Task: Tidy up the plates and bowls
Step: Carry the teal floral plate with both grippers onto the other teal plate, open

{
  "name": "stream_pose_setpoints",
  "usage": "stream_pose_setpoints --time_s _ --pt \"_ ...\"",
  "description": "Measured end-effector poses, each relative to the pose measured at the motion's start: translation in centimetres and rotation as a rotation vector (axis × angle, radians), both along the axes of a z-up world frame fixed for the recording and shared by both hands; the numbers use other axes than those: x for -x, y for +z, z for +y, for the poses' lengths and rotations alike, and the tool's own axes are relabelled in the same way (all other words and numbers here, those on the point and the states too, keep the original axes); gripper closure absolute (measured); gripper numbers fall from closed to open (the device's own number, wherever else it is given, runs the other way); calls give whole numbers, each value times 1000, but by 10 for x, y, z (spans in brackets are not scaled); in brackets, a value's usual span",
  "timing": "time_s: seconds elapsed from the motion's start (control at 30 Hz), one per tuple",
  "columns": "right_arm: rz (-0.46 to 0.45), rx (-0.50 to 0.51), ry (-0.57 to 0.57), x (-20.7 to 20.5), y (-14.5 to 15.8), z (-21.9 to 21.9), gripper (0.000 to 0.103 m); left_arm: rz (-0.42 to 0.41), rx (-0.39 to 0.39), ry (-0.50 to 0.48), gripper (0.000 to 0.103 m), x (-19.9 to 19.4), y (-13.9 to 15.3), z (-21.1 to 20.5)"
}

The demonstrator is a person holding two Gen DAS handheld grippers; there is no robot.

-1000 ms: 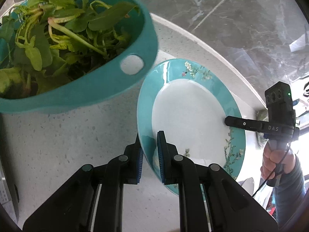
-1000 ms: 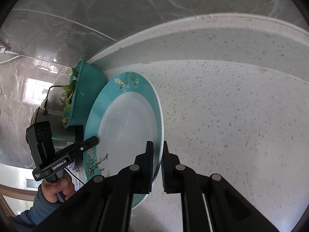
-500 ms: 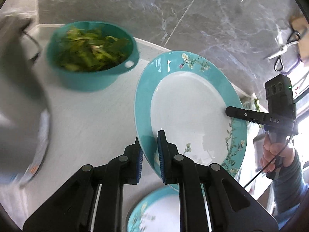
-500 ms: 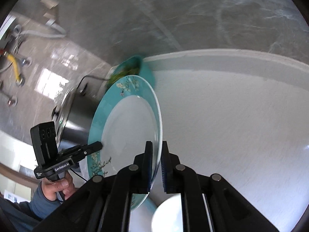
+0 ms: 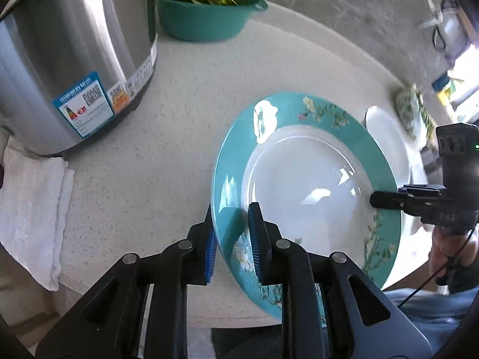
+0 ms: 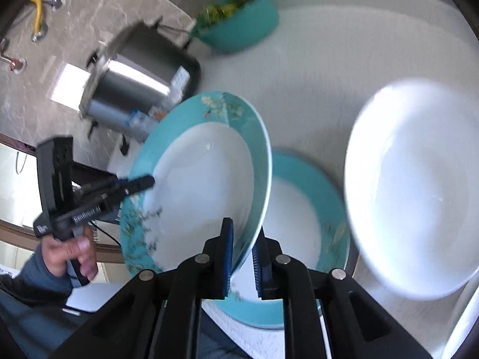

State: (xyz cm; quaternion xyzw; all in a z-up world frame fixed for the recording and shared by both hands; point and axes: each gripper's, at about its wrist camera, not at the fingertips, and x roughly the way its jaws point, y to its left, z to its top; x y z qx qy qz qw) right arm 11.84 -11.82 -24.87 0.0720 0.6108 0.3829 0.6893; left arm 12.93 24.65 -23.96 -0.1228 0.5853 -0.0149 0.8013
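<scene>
Both pairs of jaws are clamped on the rim of one teal-rimmed plate point(image 5: 305, 191): the left gripper point(image 5: 232, 246) pinches its near-left edge between blue pads, and the right gripper point(image 6: 242, 257) bites the opposite edge. Two grips on opposite sides look chosen to keep a wide, slippery plate from swinging, since one pinch at the rim would let it pivot. The plate is held off the counter and tilted, its white well facing the left camera, so it is plainly being carried, not resting.

Just beneath and beyond it in the right wrist view lies a second teal-rimmed plate point(image 6: 311, 197), flat on the counter. My guess is that this is the stack base and the carried plate is meant to go on top of it, matching pattern to pattern. Just right of that sits a white bowl point(image 6: 410, 191), blurred and very close to the lens; whether it touches the flat plate I cannot tell.

Farther left on the speckled counter point(image 5: 167, 137) stands a steel cooker point(image 5: 71, 48) with a white cloth point(image 5: 30, 206) at its base, and at the far edge a teal bowl of greens point(image 5: 206, 12). These stay well apart from the plates, leaving the near-right counter as working space.

The main risk is lowering unevenly and chipping rim on rim.
</scene>
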Motion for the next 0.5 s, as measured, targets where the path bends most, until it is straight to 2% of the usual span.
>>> stream_pose_setpoints --time_s 0.2,0.23,0.4,0.5 --pt "12 37 -63 12 -18 -10 89 10 -16 -101 86 8 -18 -22" --pt "11 46 -74 16 -20 -16 89 14 -16 -114 86 -1 -23 -25" --pt "16 83 -115 28 -33 -32 88 25 -21 -187 85 0 -45 -40" --pt "5 109 -121 34 -36 -41 87 43 -17 -206 85 4 -56 -45"
